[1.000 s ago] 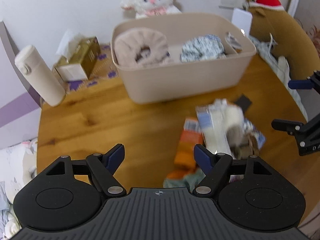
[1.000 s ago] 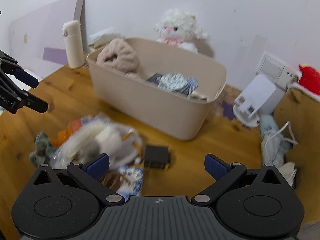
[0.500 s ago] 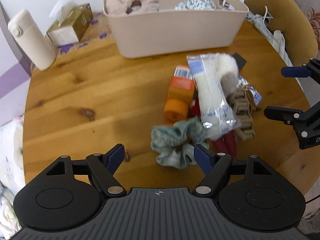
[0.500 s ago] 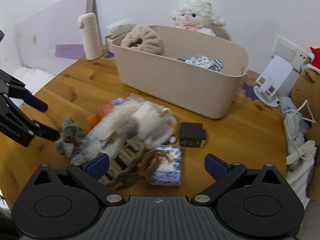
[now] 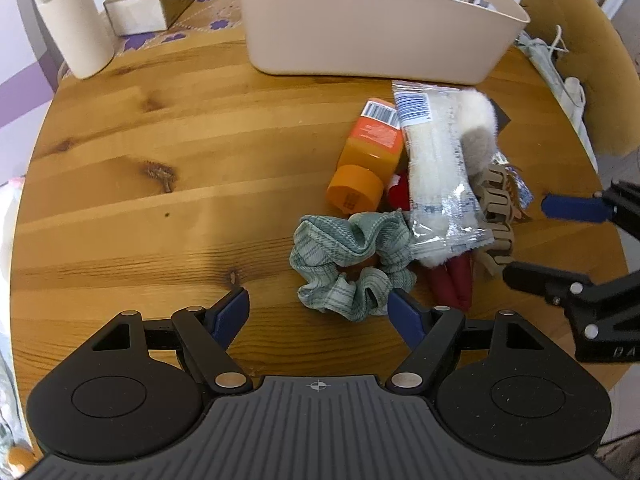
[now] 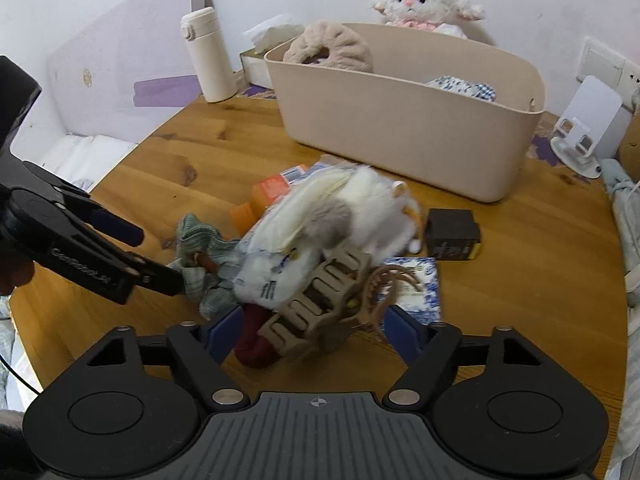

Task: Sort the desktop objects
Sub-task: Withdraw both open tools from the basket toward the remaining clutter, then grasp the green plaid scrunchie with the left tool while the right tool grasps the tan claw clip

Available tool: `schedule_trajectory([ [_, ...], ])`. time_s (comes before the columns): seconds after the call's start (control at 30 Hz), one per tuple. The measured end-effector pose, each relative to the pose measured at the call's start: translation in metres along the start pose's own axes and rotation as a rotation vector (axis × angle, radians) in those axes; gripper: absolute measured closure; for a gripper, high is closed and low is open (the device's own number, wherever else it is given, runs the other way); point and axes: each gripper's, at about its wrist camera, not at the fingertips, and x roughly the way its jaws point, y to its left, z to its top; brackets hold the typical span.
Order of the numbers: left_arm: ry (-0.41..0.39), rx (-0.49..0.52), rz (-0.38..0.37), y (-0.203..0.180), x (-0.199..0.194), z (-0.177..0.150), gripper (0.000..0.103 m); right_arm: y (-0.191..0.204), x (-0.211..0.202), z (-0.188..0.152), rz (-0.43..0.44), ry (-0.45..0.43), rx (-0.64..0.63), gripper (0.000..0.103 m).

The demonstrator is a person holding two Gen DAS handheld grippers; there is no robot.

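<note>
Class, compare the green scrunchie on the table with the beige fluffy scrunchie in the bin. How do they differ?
The green scrunchie is thin ribbed fabric; the beige fluffy scrunchie is thick and plush. The green one lies on the wooden table by the pile; the beige one sits in the beige bin. Both are gathered rings.

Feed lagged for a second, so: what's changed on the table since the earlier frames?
Both grippers came down over the pile. The right gripper has just been closing, with the beige hair claw between its jaws, pads not yet pressing. The left gripper stays open near the green scrunchie. Pile and bin unmoved.
</note>
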Motion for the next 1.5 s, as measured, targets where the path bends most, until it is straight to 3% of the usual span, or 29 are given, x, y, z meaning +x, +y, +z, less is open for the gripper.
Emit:
schedule_trajectory([
  [0.23, 0.020, -0.061, -0.024, -0.001, 0.009, 0.004, 0.025, 0.005, 0.016, 0.005, -0.010, 0.046, 0.020, 0.036],
  [0.43, 0.051, -0.097, -0.040, -0.002, 0.022, 0.005, 0.027, 0.006, 0.029, 0.009, -0.031, 0.087, 0.044, 0.037],
  [0.6, 0.064, -0.139, -0.087, 0.003, 0.029, 0.005, 0.048, 0.002, 0.037, 0.010, -0.042, 0.102, 0.079, 0.041],
  [0.63, 0.061, -0.144, -0.090, 0.004, 0.029, 0.005, 0.050, 0.002, 0.038, 0.010, -0.044, 0.102, 0.082, 0.046],
  [0.67, 0.056, -0.144, -0.090, 0.004, 0.029, 0.004, 0.055, 0.001, 0.038, 0.010, -0.044, 0.102, 0.083, 0.058],
  [0.73, 0.049, -0.142, -0.097, 0.004, 0.028, 0.004, 0.064, 0.001, 0.038, 0.010, -0.046, 0.102, 0.083, 0.068],
  [0.87, 0.052, -0.133, -0.130, 0.004, 0.027, 0.003, 0.075, -0.001, 0.036, 0.008, -0.037, 0.101, 0.097, 0.069],
  [1.07, 0.014, -0.095, -0.112, 0.000, 0.018, -0.005, 0.087, -0.005, 0.028, 0.003, -0.030, 0.082, 0.101, 0.070],
  [1.5, -0.043, -0.051, -0.084, -0.006, -0.001, -0.014, 0.092, -0.014, 0.003, -0.004, -0.002, 0.041, 0.109, 0.070],
])
